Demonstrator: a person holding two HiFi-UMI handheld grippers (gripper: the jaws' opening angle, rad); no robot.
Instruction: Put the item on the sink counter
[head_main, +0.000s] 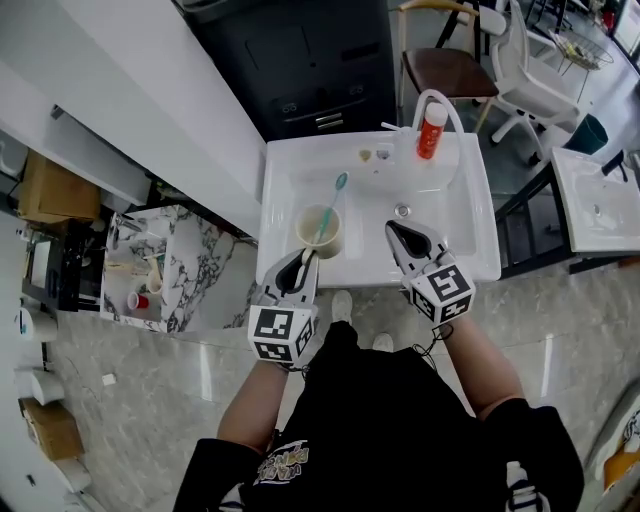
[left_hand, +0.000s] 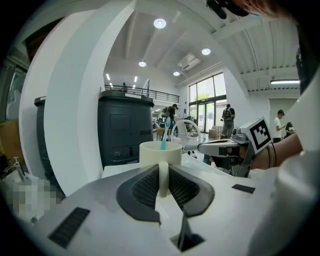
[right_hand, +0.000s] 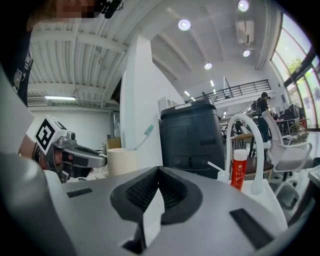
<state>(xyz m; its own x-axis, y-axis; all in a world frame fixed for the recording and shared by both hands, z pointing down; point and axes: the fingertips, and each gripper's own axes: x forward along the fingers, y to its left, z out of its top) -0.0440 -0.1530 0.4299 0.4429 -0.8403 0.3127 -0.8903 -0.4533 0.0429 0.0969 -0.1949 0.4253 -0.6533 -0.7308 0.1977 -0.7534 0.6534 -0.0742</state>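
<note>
Closest to me, the ribbed dark pads of my left claw are pinched narrow on the thin looped handle of a cream ceramic mug, with nothing else between them. A teal toothbrush leans out of the mug. From above, the mug sits over the white sink counter at about 1 o'clock from that claw, with the basin at its 3 o'clock. I cannot tell whether its base is resting on the counter or hangs just above it. That is my main worry: if I let go before the base is down, the mug would drop and could crack or tip. Because I hold only the handle, the mug could also swing on that narrow grip and come down tilted. Set too far toward 3 o'clock, it could catch the basin's inner lip and slide in. The leaning toothbrush could be flicked out by any jolt. At the mug's 3 o'clock my right claw hangs over the basin, pads together and empty, and a careless sweep could knock the cup. At 12 o'clock, well apart, stand a white arched faucet and a red tube.
</note>
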